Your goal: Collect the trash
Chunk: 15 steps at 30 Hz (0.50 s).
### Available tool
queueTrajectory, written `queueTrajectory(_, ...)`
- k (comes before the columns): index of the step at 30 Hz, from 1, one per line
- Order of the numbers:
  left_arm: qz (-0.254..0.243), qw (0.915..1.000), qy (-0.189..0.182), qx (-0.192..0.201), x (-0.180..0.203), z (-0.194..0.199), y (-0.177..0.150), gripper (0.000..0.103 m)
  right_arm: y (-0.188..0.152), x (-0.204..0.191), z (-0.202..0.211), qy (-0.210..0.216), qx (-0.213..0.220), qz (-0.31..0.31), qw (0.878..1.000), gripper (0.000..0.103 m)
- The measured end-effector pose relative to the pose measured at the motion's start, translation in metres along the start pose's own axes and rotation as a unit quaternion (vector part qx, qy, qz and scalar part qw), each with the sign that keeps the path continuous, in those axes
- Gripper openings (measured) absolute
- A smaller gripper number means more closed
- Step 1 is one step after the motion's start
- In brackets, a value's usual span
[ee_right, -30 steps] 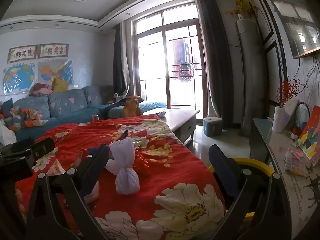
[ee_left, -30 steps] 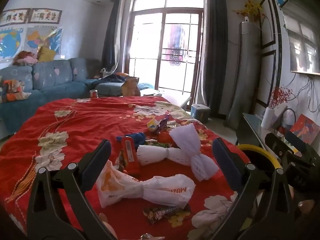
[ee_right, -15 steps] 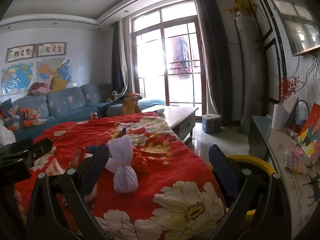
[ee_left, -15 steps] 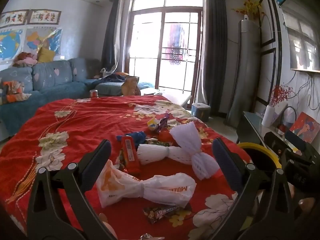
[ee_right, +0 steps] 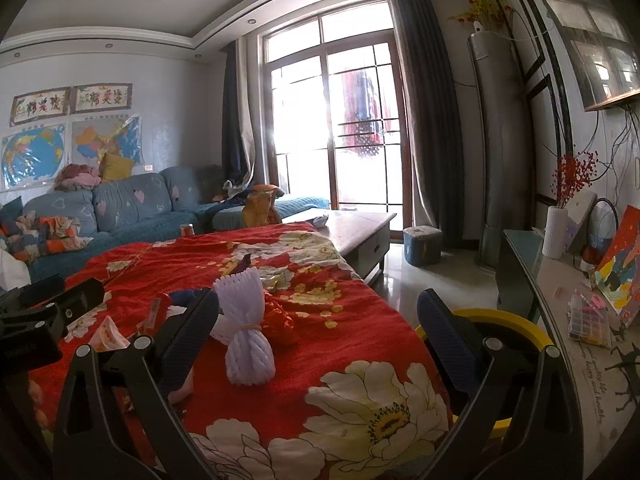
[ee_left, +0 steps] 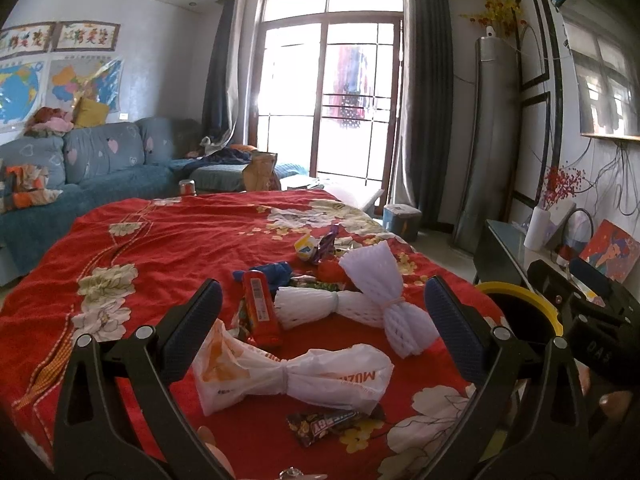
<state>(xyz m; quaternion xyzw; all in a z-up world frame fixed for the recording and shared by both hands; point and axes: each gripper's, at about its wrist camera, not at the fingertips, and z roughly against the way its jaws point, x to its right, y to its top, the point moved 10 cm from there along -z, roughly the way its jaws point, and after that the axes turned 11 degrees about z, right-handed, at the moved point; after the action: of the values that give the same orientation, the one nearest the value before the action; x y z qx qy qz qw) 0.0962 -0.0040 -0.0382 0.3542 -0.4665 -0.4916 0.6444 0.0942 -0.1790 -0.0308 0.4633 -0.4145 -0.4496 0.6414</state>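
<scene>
Trash lies on a red flowered cloth (ee_left: 168, 248). Nearest in the left wrist view is a knotted white plastic bag (ee_left: 292, 376), with a dark candy wrapper (ee_left: 324, 424) in front of it. Behind the bag lie a red snack packet (ee_left: 260, 308), two tied white foam nets (ee_left: 384, 304) and small wrappers (ee_left: 320, 244). My left gripper (ee_left: 320, 312) hovers open above the bag, holding nothing. My right gripper (ee_right: 318, 320) is open too, over the cloth's right edge, with a foam net (ee_right: 244, 332) just inside its left finger. A yellow-rimmed bin (ee_right: 504, 320) stands beside the cloth at the right.
A blue sofa (ee_left: 100, 168) runs along the left wall. Beyond the cloth are a low coffee table (ee_right: 360, 228) and a small blue stool (ee_right: 422, 246) by the glass doors. A side cabinet (ee_right: 568, 344) with a vase and pictures lines the right wall.
Both views have barely shifted; the right wrist view has drifted slightly. Both grippers stay open and no trash has moved.
</scene>
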Motion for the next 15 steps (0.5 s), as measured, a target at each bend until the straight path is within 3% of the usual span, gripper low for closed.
queueTrajectory(15,-0.003,1.0000,0.000,-0.003,0.0006,-0.0022,-0.0019,0.093,-0.0095,0.0048,-0.0039,-0.007,-0.012,-0.006,1.000,0.097)
